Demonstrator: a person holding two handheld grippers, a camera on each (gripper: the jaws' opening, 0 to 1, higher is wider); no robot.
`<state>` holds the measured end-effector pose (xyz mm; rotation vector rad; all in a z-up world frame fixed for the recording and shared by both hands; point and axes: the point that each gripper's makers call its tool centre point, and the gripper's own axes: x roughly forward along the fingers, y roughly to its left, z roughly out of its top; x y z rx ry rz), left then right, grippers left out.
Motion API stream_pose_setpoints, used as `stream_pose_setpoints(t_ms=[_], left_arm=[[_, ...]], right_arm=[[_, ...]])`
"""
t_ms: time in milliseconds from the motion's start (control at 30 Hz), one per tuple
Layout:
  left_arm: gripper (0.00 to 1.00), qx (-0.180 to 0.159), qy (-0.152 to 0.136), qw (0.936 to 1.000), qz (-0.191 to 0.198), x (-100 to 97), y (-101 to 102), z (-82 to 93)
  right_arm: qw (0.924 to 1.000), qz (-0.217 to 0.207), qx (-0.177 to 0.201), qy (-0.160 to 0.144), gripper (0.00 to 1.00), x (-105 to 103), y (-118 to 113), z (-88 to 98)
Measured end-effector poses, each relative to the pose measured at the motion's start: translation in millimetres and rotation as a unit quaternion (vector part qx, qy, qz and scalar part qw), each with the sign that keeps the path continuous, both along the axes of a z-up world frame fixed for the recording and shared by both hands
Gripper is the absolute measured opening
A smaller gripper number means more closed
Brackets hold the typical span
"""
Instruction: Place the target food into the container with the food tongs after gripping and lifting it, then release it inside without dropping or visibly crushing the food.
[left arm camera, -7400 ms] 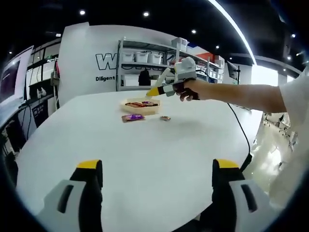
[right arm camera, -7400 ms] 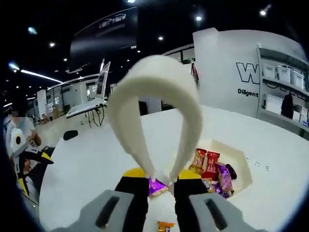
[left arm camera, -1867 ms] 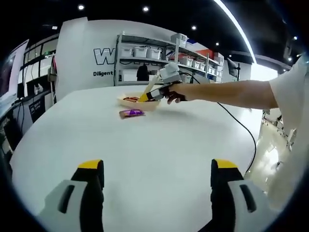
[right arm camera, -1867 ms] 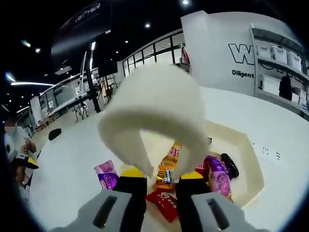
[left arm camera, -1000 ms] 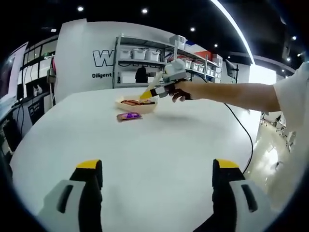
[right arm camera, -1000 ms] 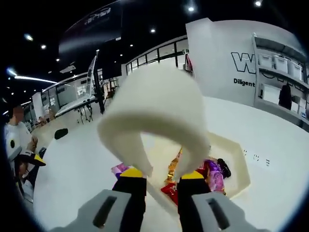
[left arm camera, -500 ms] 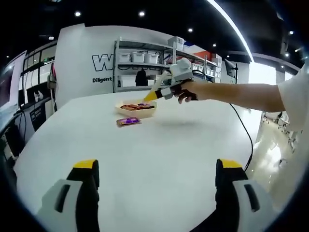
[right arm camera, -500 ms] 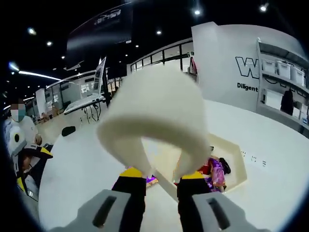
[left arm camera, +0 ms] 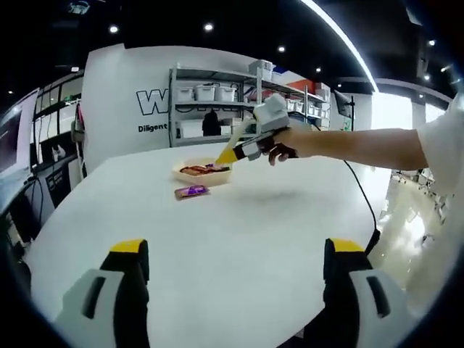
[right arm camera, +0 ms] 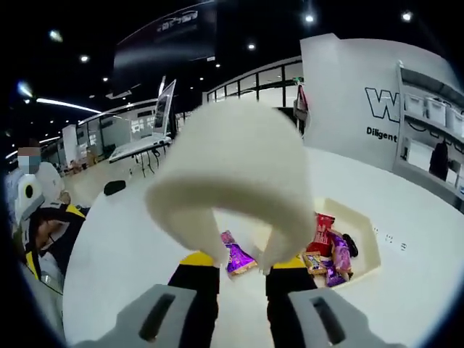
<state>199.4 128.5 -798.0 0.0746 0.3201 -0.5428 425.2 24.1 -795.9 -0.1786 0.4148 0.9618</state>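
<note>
Right gripper (right arm camera: 243, 270): jaws clenched on food tongs (right arm camera: 235, 181); purple packet (right arm camera: 238, 259) between jaws; container (right arm camera: 360, 245) beyond. Left gripper (left arm camera: 235, 272): jaws released above table (left arm camera: 232, 217).

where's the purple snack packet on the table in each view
Left gripper view: the purple snack packet lies on the white table, left of centre, just in front of the cream container.
Right gripper view: the same packet shows low in the middle, between the arms of the white food tongs, just left of the container.
Shared landmark: the cream container of wrapped snacks.
</note>
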Motion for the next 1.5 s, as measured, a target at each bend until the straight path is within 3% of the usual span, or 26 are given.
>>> stream_pose_setpoints(t_ms=[667, 933, 1200, 1500], left_arm=[[0.98, -0.006, -0.002, 0.9999, 0.015, -4.8, 15, 2.0], [0.97, -0.006, 0.001, 0.9998, 0.017, -4.2, 18, 1.1], [0.97, -0.004, 0.003, 0.9998, 0.02, -3.1, 21, 1.0], [0.96, -0.002, 0.004, 0.9999, 0.016, -3.7, 18, -0.8]], right_arm=[[0.999, 0.041, -0.018, 0.005, 0.17, -3, 31, -24.7], [0.9986, 0.041, -0.033, -0.004, 0.17, 6, 30, -33.7], [0.9993, 0.016, -0.029, 0.016, 0.17, 23, 13, -45.3], [0.9988, 0.023, -0.025, 0.036, 0.18, 13, 22, -55.2]])
